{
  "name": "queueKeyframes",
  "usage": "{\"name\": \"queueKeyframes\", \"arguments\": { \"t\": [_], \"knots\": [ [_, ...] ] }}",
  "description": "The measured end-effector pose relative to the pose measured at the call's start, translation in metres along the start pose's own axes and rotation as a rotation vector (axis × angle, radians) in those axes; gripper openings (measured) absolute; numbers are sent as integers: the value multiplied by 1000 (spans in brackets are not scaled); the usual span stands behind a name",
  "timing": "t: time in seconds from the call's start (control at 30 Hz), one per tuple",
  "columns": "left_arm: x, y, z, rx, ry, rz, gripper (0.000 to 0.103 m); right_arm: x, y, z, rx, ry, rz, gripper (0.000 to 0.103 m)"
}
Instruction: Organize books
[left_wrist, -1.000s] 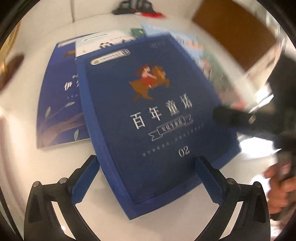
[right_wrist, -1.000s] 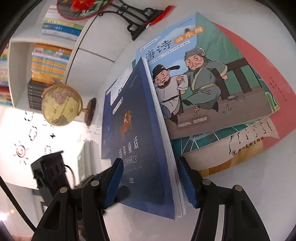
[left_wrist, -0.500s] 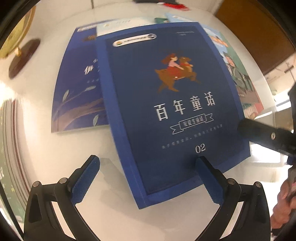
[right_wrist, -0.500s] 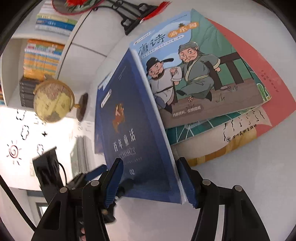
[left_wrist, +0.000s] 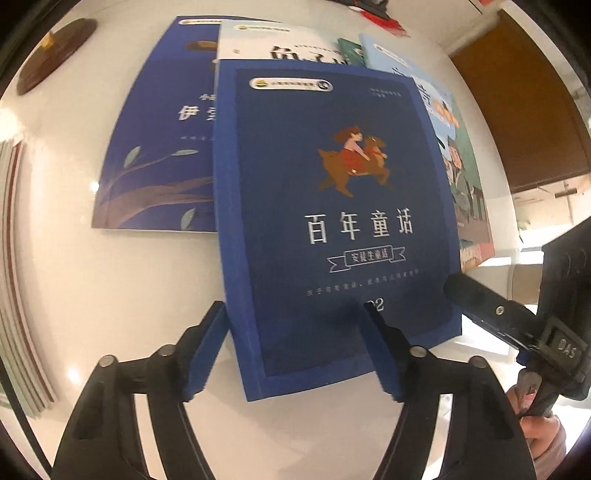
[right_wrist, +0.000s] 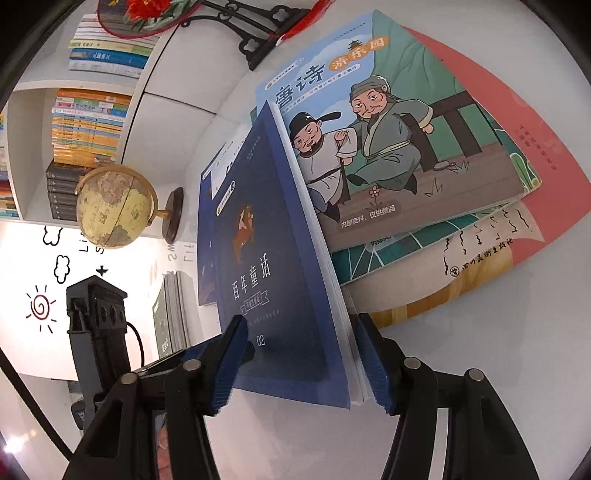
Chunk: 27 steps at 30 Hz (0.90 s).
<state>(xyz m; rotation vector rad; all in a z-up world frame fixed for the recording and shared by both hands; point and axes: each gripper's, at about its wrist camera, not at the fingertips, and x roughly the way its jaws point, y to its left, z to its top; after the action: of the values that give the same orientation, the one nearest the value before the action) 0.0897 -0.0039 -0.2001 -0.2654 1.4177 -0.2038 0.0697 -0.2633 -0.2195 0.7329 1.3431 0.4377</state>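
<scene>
Over the white tabletop, left wrist view: the left gripper (left_wrist: 293, 347) points steeply down at the dark blue fairy-tale book (left_wrist: 332, 221).
Change since a second ago: the book was skewed across the picture and the jaws stood at their widest; now it lies square to the gripper and the jaws are closing, one pad at the spine edge, the other over the cover near the "02". Whether they press yet I cannot tell.
Meaning for the task: likely a two-handed lift of this book off the spread.
Neighbours: a blue leaf-cover book (left_wrist: 159, 147) and a white-cover book (left_wrist: 280, 44) lie partly under it.
Right wrist view: the right gripper (right_wrist: 299, 360) is also closing, the book's tilted lower corner (right_wrist: 280, 295) between its pads, page edges at the right one.
Beside it: the Tang-poetry picture book (right_wrist: 388, 129) tops a flat pile.
Containers: the white bookshelf (right_wrist: 33, 88) behind the globe (right_wrist: 110, 206) holds stacked books in both visible compartments.
</scene>
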Motion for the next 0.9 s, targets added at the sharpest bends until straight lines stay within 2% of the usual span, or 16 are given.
{"name": "queueKeyframes", "arguments": {
  "t": [0.03, 0.07, 0.1, 0.17, 0.2, 0.23, 0.3, 0.37, 0.4, 0.53, 0.63, 0.73, 0.8, 0.9],
  "knots": [
    [-2, 1, -11, -11, -4, 0, 65, -1, -1, -1, 0, 6, -8, 48],
    [-4, 7, -11, -40, -6, -12, 65, -3, -1, -2, -4, 20, -1, 40],
    [-6, 12, -11, -65, -3, -37, 65, -6, 1, -5, -18, 33, 41, 30],
    [-8, 29, -11, -151, 32, -156, 60, -14, 7, -11, -50, 38, 115, 28],
    [-8, 37, -13, -172, 40, -185, 57, -18, 12, -14, -83, 41, 143, 28],
    [-7, 43, -17, -199, 45, -224, 50, -19, 16, -16, -107, 44, 140, 28],
    [-7, 47, -22, -216, 48, -250, 46, -12, 17, -19, -127, 71, 83, 27],
    [-2, 38, -29, -213, 52, -239, 30, -2, 11, -20, -103, 91, 62, 25],
    [-1, 36, -31, -207, 53, -233, 28, 3, 9, -21, -96, 89, 43, 18],
    [-8, 31, -38, -200, 18, -227, 27, 12, 1, -24, -72, 96, -6, 16],
    [-15, 35, -35, -228, -14, -281, 27, 11, -3, -22, -49, 88, -8, 16],
    [-25, 27, -31, -214, -53, -303, 27, 9, -4, -21, -32, 80, -1, 16],
    [-34, 19, -29, -164, -75, -277, 27, 9, -9, -24, -16, 78, 4, 16],
    [-38, -12, -30, -45, -90, -167, 27, 12, -10, -28, -13, 79, -15, 16]
  ]
}}
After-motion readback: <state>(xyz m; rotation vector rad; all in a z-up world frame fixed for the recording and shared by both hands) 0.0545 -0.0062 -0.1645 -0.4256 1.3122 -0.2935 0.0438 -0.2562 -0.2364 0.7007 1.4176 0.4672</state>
